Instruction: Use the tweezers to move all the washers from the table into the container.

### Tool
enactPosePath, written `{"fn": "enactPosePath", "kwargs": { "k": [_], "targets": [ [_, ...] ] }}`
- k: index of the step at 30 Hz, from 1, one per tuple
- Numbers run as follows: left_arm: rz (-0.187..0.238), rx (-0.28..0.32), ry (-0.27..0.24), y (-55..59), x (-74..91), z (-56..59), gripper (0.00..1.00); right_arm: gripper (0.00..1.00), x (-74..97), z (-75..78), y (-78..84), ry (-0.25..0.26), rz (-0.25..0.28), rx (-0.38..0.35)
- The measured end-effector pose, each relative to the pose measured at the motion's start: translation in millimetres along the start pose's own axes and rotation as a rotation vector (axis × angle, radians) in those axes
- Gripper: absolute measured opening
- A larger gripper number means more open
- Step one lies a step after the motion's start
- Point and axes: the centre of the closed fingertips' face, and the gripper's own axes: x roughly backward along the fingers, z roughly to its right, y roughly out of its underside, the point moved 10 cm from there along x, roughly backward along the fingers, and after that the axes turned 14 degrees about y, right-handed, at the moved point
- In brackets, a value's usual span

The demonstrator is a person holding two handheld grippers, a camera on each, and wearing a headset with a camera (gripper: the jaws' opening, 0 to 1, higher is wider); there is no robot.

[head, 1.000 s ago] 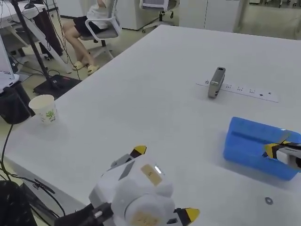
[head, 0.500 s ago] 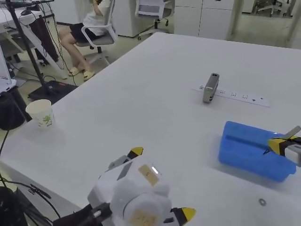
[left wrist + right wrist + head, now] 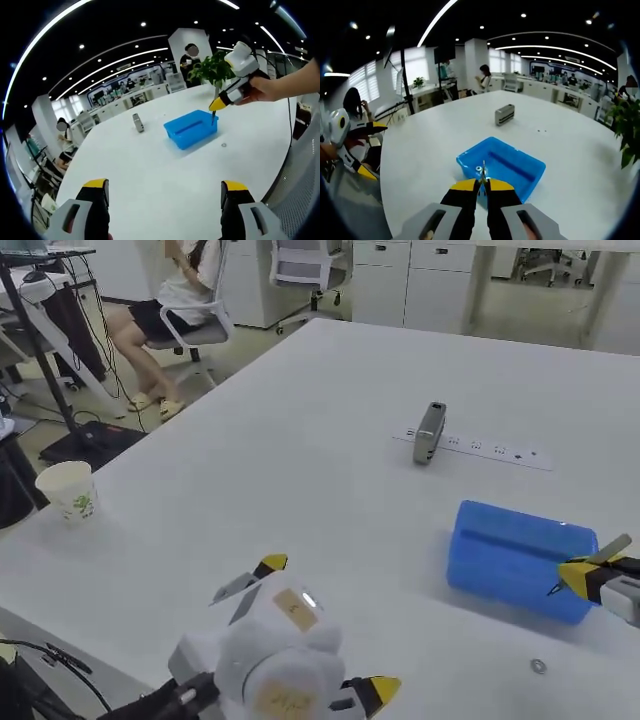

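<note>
My right gripper (image 3: 483,186) is shut on thin metal tweezers (image 3: 483,172), whose tips hang over the blue container (image 3: 507,167). A small grey ring, seemingly a washer (image 3: 480,169), sits at the tips. In the head view the right gripper (image 3: 585,578) hovers at the right end of the container (image 3: 500,550), and one washer (image 3: 538,667) lies on the white table in front of it. My left gripper (image 3: 328,626) is low at the near edge, open with nothing in it. The left gripper view shows its open jaws, the container (image 3: 191,129), the right gripper (image 3: 220,104) and the loose washer (image 3: 223,145).
A white power strip (image 3: 480,448) with a grey block (image 3: 429,432) on its left end lies behind the container. A paper cup (image 3: 68,490) stands at the table's left edge. A person sits on an office chair (image 3: 200,330) beyond the table.
The head camera has swung, so the whole scene shifted left and down. The right gripper stays over the container's right part with the tweezers. The left gripper remains open and low.
</note>
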Motion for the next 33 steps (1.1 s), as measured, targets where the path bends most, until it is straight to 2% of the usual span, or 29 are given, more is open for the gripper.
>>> {"fn": "enactPosePath", "kwargs": {
  "k": [9,17,20,33],
  "targets": [
    [0.0,-0.002,-0.003,0.6,-0.3,0.5,0.95,0.04,-0.4,-11.6,25.8,-0.022,-0.061,-0.018],
    [-0.005,-0.004,-0.001,1.2,-0.5,1.7,0.95,0.04,-1.3,-13.2,42.1,-0.015,-0.105,-0.007],
    [-0.007,-0.004,0.0,1.2,-0.4,1.9,0.95,0.04,-0.7,-14.4,45.1,-0.023,-0.117,-0.016],
    [-0.014,-0.006,0.0,2.0,0.1,1.3,0.95,0.04,-2.3,-19.5,50.3,-0.02,-0.135,0.03]
  ]
}}
